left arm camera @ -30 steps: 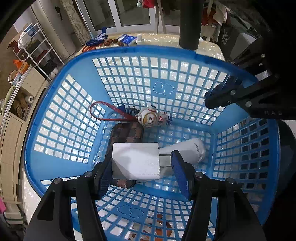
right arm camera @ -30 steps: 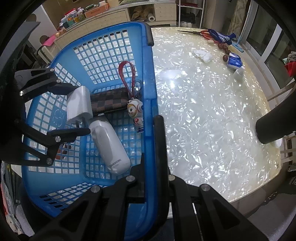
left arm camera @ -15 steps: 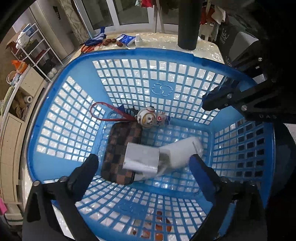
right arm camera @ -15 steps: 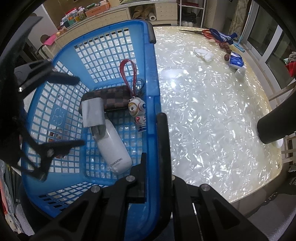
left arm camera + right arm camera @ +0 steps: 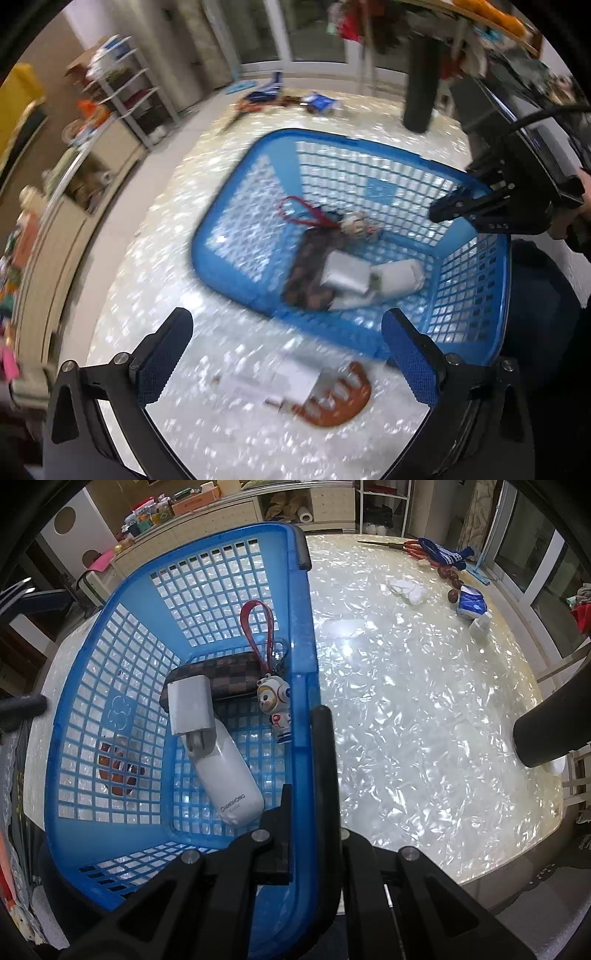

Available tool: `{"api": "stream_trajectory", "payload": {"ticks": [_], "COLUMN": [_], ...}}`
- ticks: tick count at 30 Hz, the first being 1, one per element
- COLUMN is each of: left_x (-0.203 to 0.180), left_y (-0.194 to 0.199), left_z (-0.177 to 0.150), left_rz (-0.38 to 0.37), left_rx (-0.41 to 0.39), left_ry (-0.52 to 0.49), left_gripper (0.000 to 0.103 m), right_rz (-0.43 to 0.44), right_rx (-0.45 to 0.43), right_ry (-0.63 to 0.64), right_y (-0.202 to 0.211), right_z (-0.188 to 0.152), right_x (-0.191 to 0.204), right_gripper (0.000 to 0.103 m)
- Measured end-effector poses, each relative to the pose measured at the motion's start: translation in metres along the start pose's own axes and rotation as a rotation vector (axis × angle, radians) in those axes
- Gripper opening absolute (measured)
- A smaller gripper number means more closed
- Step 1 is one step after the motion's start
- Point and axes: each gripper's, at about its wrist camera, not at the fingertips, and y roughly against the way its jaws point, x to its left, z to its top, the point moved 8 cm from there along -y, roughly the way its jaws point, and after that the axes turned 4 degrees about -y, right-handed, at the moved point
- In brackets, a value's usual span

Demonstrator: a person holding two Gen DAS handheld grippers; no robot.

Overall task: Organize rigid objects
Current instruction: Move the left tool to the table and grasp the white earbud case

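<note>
comb (image 5: 334, 400) at lower centre, outside the basket (image 5: 236, 280), looks light, stiff, flat; pinch its spine; left gripper (image 5: 286, 354) jaws apart, right gripper (image 5: 308, 775) clamps the basket rim.

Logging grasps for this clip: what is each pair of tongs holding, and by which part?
The right tongs clamp the blue basket by its side rim. The left tongs are open, holding nothing.
</note>
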Motion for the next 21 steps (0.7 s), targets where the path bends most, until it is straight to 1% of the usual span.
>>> {"api": "stream_trajectory", "payload": {"ticks": [2, 4, 8, 11, 16, 21], "left_x": [0.01, 0.018, 0.026, 0.027, 0.019, 0.01], "left_y": [0.009, 0.012, 0.008, 0.001, -0.021, -0.048], "left_z": [-0.011, -0.026, -0.054, -0.072, -0.089, -0.099], "left_rz": [0.009, 0.013, 0.023, 0.019, -0.031, -0.095], "left_rx": [0.002, 0.026, 0.067, 0.078, 0.095, 0.082], "left_ry": [0.032, 0.071, 0.129, 0.171, 0.254, 0.321], "left_gripper": [0.103, 0.103, 0.103, 0.103, 0.103, 0.103], "right_rz": [0.002, 0.002, -0.002, -0.003, -0.007, -0.006], "right_rx": [-0.002, -0.005, -0.009, -0.009, -0.009, -0.008], "right_ry": [-0.001, 0.0, 0.001, -0.001, 0.002, 0.002], "right_y": [0.002, 0.003, 0.005, 0.005, 0.005, 0.005], "right_z": [0.0, 0.0, -0.001, -0.001, -0.002, -0.002], "right_x": [0.0, 0.0, 0.001, 0.001, 0.001, 0.001], "right_gripper": [0.004, 0.004, 0.004, 0.004, 0.004, 0.005]}}
